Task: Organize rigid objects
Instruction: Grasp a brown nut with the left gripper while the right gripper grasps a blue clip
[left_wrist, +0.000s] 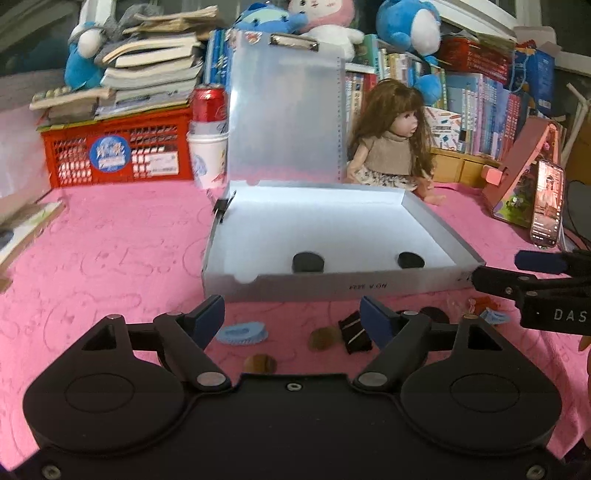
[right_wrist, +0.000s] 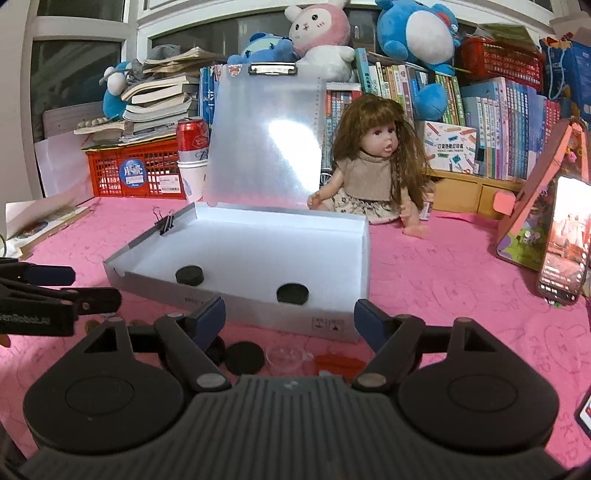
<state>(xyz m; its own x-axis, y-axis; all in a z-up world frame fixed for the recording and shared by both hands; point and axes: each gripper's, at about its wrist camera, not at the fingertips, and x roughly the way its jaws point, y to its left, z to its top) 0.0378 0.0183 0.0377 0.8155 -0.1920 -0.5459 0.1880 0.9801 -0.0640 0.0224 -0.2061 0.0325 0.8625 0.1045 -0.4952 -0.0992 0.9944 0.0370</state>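
Two black discs (left_wrist: 308, 262) lie inside white box (left_wrist: 332, 284).

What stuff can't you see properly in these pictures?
- Black disc, right wrist view: partly hidden behind the right claw's finger.
- Dark disc, left wrist view: mostly hidden by the left claw's finger.
- Printing on the box front, left wrist view: too small and blurred to read.
- Phone, right wrist view: cut off by the right edge.
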